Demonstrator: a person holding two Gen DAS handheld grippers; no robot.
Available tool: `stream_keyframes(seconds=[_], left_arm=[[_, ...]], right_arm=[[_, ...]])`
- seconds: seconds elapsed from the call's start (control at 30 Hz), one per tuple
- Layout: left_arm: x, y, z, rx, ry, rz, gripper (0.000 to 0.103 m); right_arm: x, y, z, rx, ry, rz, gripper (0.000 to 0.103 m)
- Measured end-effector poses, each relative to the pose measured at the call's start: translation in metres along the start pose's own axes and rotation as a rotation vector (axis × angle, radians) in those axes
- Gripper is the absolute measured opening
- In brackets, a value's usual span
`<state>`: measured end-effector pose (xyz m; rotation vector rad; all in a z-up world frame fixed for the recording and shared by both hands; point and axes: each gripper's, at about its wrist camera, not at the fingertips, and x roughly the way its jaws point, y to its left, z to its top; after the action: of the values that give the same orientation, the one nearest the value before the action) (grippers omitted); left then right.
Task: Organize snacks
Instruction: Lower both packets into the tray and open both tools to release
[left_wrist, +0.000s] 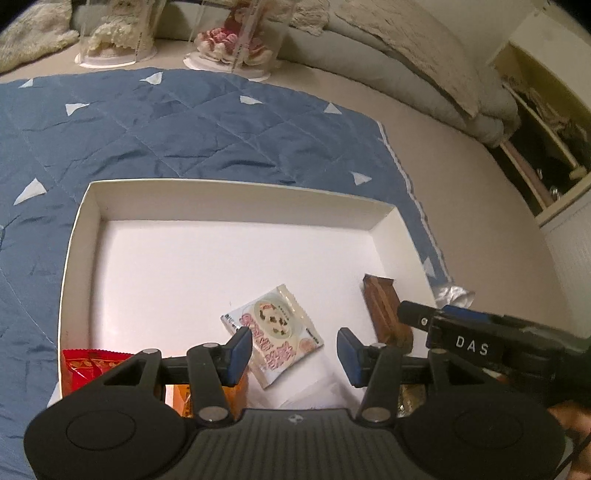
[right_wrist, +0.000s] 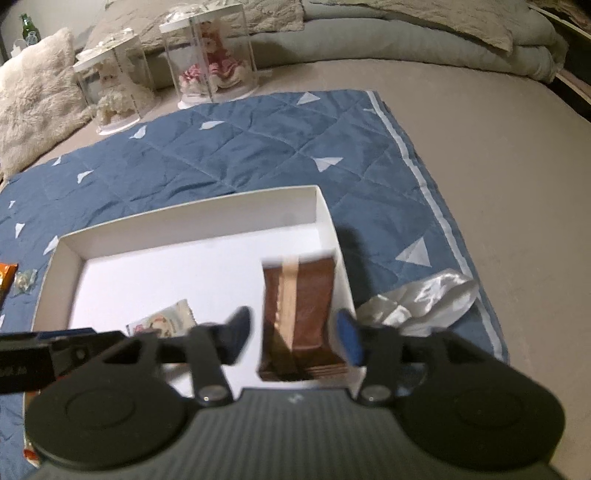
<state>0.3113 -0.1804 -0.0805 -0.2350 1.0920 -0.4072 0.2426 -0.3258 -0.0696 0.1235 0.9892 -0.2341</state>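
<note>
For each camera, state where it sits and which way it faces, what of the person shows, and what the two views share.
Left wrist: on the left gripper, looking steeply down along its blue-padded fingers into the white box; the right gripper's black body crosses at right, a bit of hand below it.
Right wrist: on the right gripper, looking down at the box's right end and the brown snack pack; no hand shows.
Shared: box, brown pack, white pictured packet, blue quilt, two clear doll cases.
</note>
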Motion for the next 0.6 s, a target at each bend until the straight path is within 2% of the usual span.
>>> stream_keyframes(seconds=[0.2, 0.47, 0.6], left_arm=[[0.003, -0.001, -0.002, 0.047, 0.022, 0.058, 0.061], [0.000, 0.003, -0.005, 0.053, 0.031, 0.078, 0.078], [-0.001, 0.002, -0.006, 0.069, 0.040, 0.083, 0.084]], right_arm=[[0.000, -0.001, -0.002, -0.009, 0.040, -0.004, 0.067], [-0.008, -0.002, -0.008, -0.016, 0.056, -0.006, 0.069], [-0.015, -0.004, -0.013, -0.008, 0.047, 0.001, 0.073]])
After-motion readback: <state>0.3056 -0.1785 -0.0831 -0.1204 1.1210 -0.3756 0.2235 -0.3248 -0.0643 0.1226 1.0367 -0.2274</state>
